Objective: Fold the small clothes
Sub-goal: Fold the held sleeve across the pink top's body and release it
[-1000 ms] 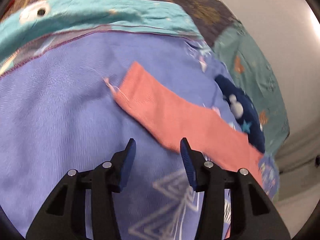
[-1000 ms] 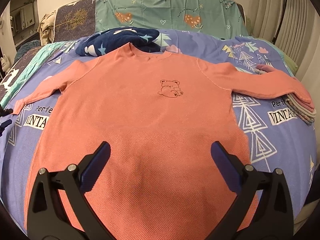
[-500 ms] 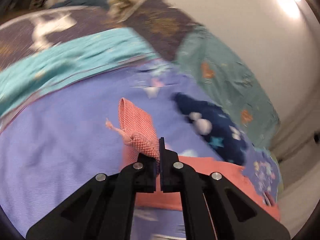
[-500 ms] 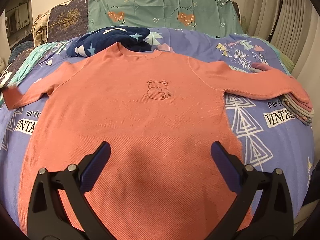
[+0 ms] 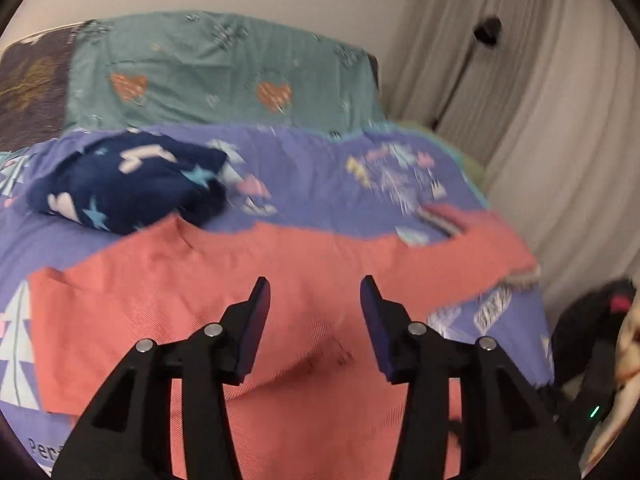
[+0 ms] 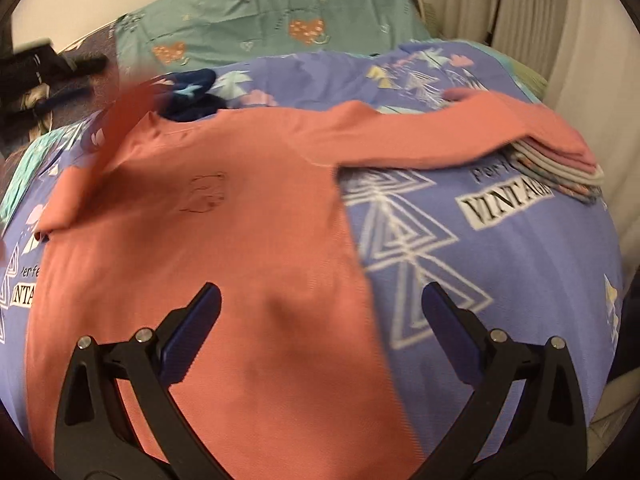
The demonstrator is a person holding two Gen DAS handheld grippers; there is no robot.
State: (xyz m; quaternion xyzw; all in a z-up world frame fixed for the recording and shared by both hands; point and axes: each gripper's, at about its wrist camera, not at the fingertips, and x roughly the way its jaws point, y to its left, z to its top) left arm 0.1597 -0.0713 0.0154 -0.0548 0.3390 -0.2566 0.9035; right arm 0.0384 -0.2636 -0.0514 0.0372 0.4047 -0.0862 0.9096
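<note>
Bedding fills both views: we see a purple bedspread (image 6: 500, 272) printed with white triangles and "VINTAGE" lettering. From the left, a navy star-patterned garment (image 5: 120, 184) sits bunched by a teal heart-print pillow (image 5: 224, 76). Our coral long-sleeved top (image 6: 224, 264) lies flat mid-bed, one sleeve lifted and blurred at left, the other stretched right onto a folded stack of clothes (image 6: 560, 168). Pale curtains (image 5: 552, 120) hang at right. Our left gripper (image 5: 315, 292) is opening above the top, nothing between its jaws; our right gripper (image 6: 320, 300) gapes wide, empty.
</note>
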